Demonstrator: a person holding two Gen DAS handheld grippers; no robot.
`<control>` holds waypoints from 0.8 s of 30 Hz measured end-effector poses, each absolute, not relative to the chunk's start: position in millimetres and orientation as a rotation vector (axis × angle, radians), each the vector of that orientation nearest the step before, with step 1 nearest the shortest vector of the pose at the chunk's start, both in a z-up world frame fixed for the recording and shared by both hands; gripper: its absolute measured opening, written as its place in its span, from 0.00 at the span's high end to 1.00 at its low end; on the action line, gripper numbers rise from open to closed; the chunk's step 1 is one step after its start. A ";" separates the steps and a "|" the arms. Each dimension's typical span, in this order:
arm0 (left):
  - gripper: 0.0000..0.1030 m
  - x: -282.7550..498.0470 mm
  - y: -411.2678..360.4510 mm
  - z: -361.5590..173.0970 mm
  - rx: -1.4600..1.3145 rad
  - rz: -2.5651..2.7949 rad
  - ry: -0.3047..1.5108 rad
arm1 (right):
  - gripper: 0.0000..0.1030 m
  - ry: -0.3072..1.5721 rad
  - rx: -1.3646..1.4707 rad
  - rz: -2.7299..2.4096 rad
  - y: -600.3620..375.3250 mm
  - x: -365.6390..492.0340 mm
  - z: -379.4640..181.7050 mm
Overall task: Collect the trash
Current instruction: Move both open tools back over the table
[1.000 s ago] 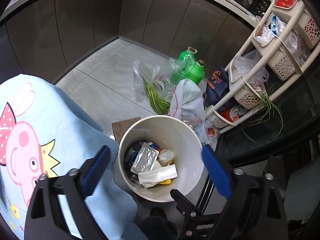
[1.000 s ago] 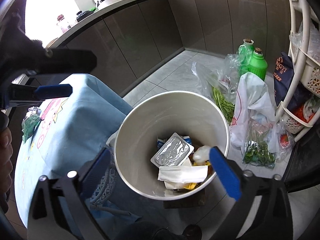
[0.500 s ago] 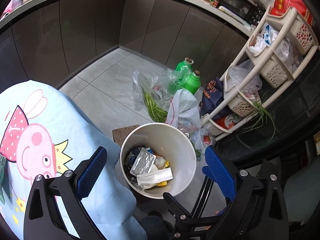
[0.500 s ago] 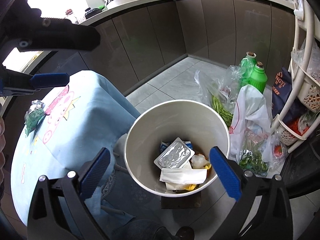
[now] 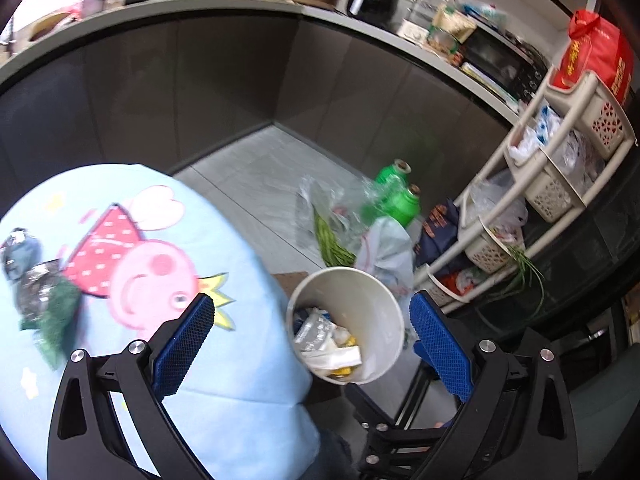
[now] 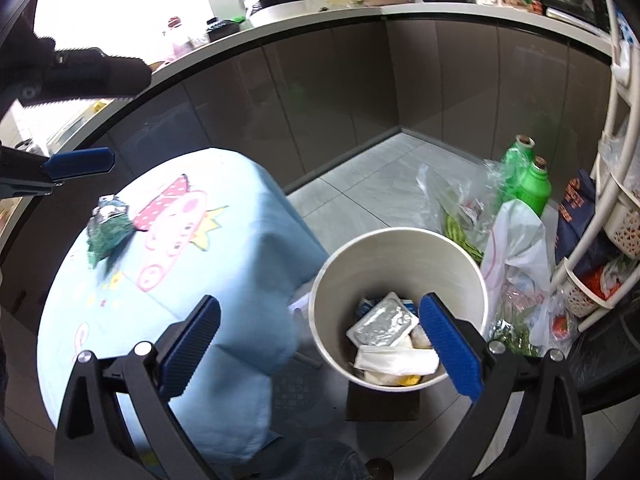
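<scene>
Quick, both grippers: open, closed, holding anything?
Left gripper: open, empty.
Right gripper: open, empty.

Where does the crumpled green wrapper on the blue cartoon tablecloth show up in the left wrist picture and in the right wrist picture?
Left wrist view: the green wrapper lies at the far left edge, left of the pink cartoon pig on the tablecloth.
Right wrist view: the green wrapper sits left of centre, again just left of the pig print.
Shared landmark: the white trash bin, on the floor right of the table in both.
</scene>
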State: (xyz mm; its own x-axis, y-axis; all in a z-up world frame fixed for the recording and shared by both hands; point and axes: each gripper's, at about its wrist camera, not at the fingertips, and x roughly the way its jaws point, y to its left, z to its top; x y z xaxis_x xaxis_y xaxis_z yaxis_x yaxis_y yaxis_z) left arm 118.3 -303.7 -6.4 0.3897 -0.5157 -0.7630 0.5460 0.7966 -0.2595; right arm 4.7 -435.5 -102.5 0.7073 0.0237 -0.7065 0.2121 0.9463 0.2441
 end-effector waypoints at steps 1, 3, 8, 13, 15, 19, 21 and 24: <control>0.08 118.6 -296.4 -4.3 0.030 -0.665 0.952 | 0.03 0.779 0.312 -0.098 -430.6 5.0 -99.0; 0.08 117.6 -278.5 -0.1 0.011 -0.642 0.945 | 0.03 0.775 0.296 -0.084 -420.3 7.2 -93.4; 0.08 110.9 -231.5 7.4 -0.003 -0.576 0.911 | 0.03 0.774 0.266 -0.044 -393.8 12.1 -80.5; 0.08 106.8 -170.0 0.8 -0.042 -0.464 0.911 | 0.03 0.785 0.238 0.009 -364.8 19.1 -72.1; 0.08 106.2 -143.7 -4.8 -0.064 -0.419 0.920 | 0.03 0.797 0.223 0.035 -351.0 24.5 -70.1; 0.08 104.8 -96.7 -15.3 -0.086 -0.346 0.936 | 0.03 0.812 0.192 0.083 -323.6 34.4 -68.6; 0.08 104.6 -78.3 -20.3 -0.099 -0.321 0.944 | 0.03 0.828 0.178 0.105 -308.9 40.1 -69.1; 0.08 103.5 -49.5 -28.5 -0.122 -0.288 0.952 | 0.03 0.844 0.162 0.151 -286.5 48.0 -69.4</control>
State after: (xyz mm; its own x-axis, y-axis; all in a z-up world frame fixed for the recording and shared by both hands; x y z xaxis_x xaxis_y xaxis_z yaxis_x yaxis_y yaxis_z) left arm 103.5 -49.5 -28.5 0.5449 -0.2958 -0.7846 0.1889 0.9550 -0.2289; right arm 48.0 -286.5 -69.4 0.6551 0.1964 -0.7295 -0.0680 0.9770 0.2020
